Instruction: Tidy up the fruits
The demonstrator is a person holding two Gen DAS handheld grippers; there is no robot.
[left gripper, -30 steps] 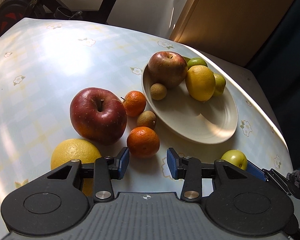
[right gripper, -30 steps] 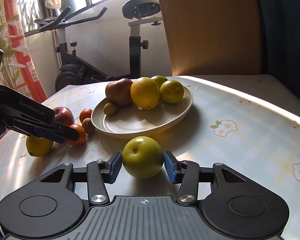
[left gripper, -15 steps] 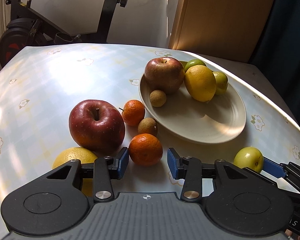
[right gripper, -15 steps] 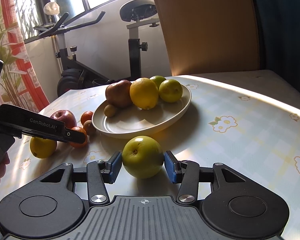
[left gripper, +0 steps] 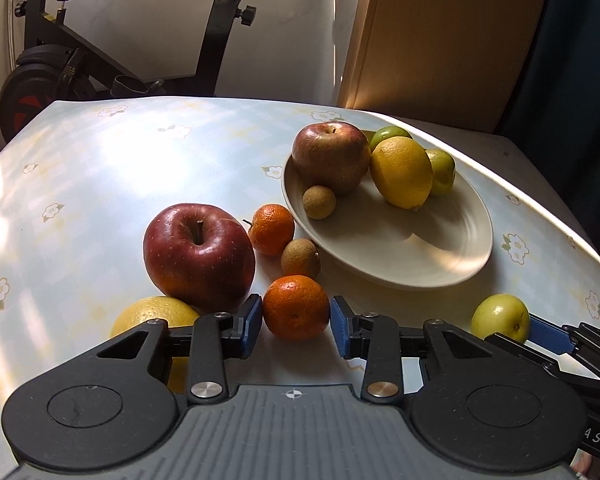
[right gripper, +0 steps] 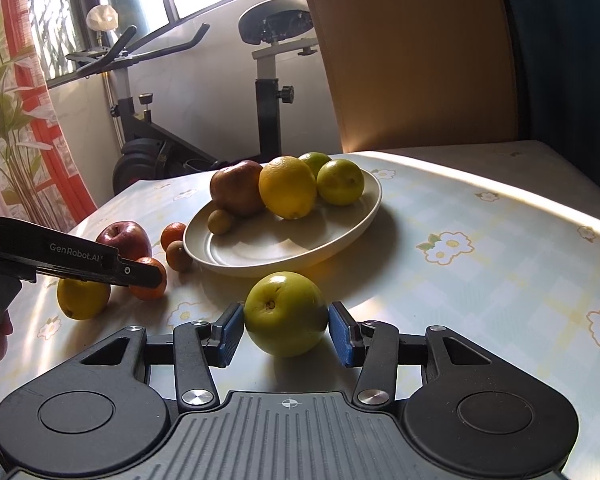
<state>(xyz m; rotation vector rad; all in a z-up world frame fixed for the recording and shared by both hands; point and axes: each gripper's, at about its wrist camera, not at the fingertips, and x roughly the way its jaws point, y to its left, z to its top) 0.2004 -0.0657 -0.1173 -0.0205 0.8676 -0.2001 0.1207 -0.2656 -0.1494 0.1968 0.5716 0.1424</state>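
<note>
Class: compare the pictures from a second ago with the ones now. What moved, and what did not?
The left gripper has slid forward, so the tangerine now sits between its open fingers. The right gripper brackets the green fruit as before, neither visibly lifted. The plate and its fruit are unchanged.

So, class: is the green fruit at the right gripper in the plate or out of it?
Out. The green fruit sits on the tablecloth in front of the plate, between the right gripper pads.

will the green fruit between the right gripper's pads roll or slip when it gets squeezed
The green fruit looks round, so it would likely roll on the table if nudged off-centre. Its skin looks smooth and glossy, so it may slip. The right gripper flanks its widest part, which should help.
</note>
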